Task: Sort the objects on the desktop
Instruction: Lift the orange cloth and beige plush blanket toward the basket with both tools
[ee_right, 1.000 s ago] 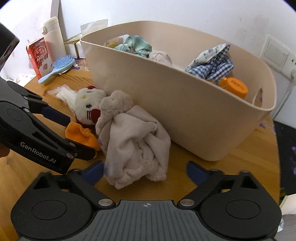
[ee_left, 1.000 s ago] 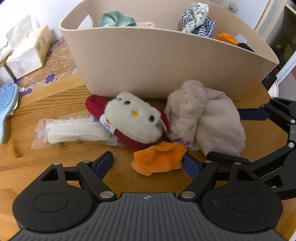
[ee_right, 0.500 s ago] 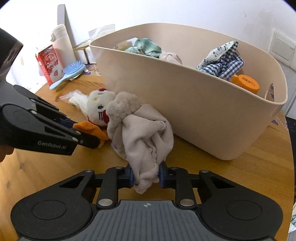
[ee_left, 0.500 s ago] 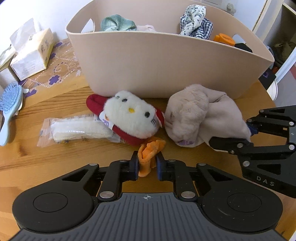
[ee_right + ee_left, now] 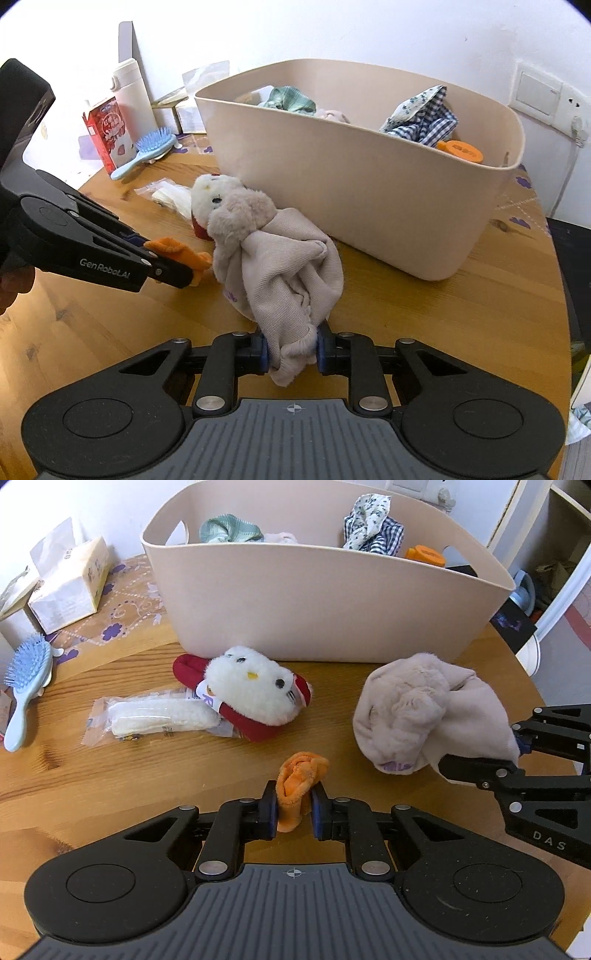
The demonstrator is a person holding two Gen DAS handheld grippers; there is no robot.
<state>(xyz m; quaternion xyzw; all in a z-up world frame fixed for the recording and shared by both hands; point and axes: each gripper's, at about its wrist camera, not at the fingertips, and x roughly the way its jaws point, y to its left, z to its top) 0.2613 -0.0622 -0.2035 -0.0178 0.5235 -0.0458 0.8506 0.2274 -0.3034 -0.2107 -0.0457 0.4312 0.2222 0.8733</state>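
Left wrist view: the left gripper (image 5: 293,814) is pinched tight on a small orange cloth (image 5: 301,786), which is bunched upright between the pads, probably so it can be carried off in one go. At 2 o'clock from there, a beige fleece garment (image 5: 424,716) is nipped at its edge by the right gripper (image 5: 517,755). At 11 o'clock a white cat plush (image 5: 255,690) with a red part is left lying on the wooden surface (image 5: 129,771), touching a clear packet (image 5: 147,720) on its 9 o'clock side. A blue hairbrush (image 5: 24,679) is parked far out at 10 o'clock, near a tissue pack (image 5: 70,579).

From the right wrist view, the right gripper (image 5: 290,352) is seen clamped on the garment's hem, with the rest draped toward 12 o'clock, so only a corner is held. The beige bin (image 5: 369,192) sits at 12 to 1 o'clock and is already loaded with a checked cloth (image 5: 424,118), a green cloth (image 5: 291,99) and an orange lid (image 5: 461,151). So the soft stuff is apparently meant to be dropped in there, and both pieces look ready to be lifted over the rim.
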